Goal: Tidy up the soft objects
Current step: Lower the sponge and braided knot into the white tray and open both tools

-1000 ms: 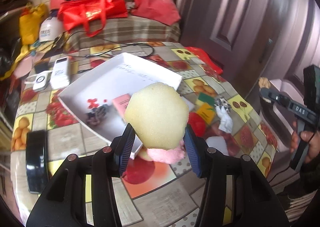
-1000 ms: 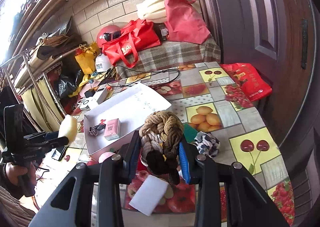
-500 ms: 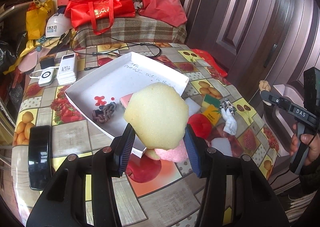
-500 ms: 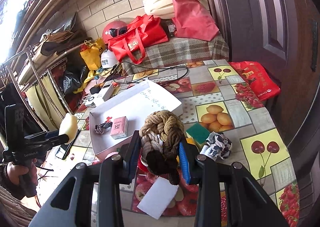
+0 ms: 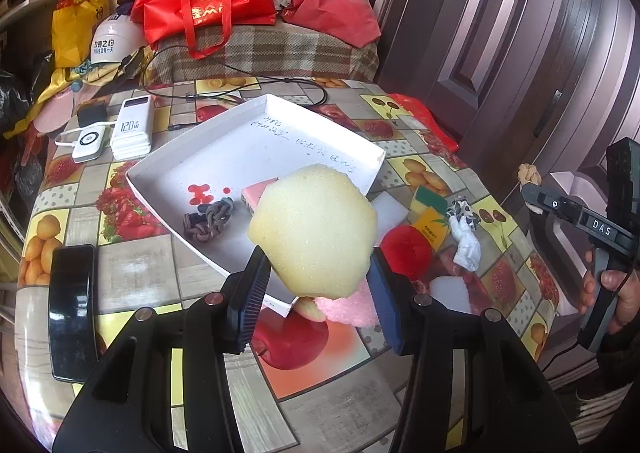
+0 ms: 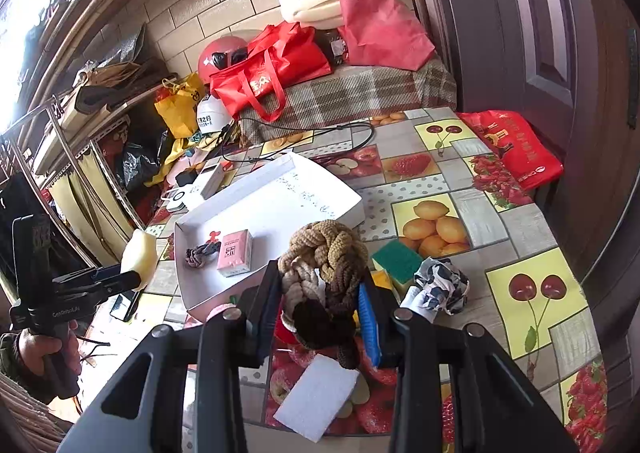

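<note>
Left gripper clamps the yellow foam sponge at its lower edge, right gripper pinches the braided rope knot mid-body; both look light and squashy, so grip across the bulk.

Fruit-patterned surface crowded with small soft things.
On it lie a white tray, a black phone, power banks, a green sponge, a crumpled cloth and a white foam block.

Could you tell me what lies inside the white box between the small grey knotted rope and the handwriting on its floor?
In the right wrist view, a pink packet lies beside the grey knotted rope; beyond it the white box floor is bare up to the handwriting.
</note>
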`<state>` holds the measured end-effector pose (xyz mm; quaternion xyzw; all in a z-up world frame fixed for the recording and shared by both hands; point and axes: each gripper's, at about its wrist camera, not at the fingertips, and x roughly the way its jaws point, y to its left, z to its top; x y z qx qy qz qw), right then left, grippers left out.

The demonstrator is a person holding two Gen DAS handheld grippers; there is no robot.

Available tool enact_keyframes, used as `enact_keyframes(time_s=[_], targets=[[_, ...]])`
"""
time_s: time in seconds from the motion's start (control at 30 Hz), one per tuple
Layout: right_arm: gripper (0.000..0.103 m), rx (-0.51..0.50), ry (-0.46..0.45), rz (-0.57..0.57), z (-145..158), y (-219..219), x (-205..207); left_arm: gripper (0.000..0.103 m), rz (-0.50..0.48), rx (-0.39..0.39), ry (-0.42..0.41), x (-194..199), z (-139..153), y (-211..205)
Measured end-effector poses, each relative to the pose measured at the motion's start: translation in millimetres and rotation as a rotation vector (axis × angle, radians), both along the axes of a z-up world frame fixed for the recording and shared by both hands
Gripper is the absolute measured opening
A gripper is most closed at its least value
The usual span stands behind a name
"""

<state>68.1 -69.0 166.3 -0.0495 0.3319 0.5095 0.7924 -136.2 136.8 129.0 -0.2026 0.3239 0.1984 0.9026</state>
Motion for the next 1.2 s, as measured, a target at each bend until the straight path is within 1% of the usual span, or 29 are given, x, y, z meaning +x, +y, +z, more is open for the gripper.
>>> enact_keyframes(time_s=[0.5, 0.6, 0.73, 0.87, 0.93, 1.07, 1.17, 1.2], targets=[[0.035, -0.053, 0.044, 0.030, -18, 30, 11, 0.049, 0.033, -0.056, 0.030, 9, -22, 24], [0.035, -0.068, 0.049, 0.048, -21, 42, 13, 0.049, 0.040, -0.070, 0.034, 13, -26, 33], [0.035, -0.080, 0.049, 0.079, -23, 61, 16, 0.049, 0.053, -0.095, 0.035, 26, -28, 55], [0.035, -0.106, 0.029, 0.130, -24, 96, 20, 0.049, 0.087, -0.087, 0.019, 46, -23, 88], [0.035, -0.108, 0.033, 0.155, -25, 112, 21, 0.049, 0.120, -0.091, 0.022, 57, -25, 109], [0.035, -0.125, 0.113, 0.192, -40, 157, 31, 0.049, 0.182, -0.121, 0.048, 68, -41, 138], [0.035, -0.170, 0.127, 0.213, -56, 191, 30, 0.050, 0.218, -0.142, 0.065, 69, -51, 149], [0.036, -0.177, 0.131, 0.216, -59, 196, 30, 0.051, 0.228, -0.141, 0.070, 68, -52, 151]])
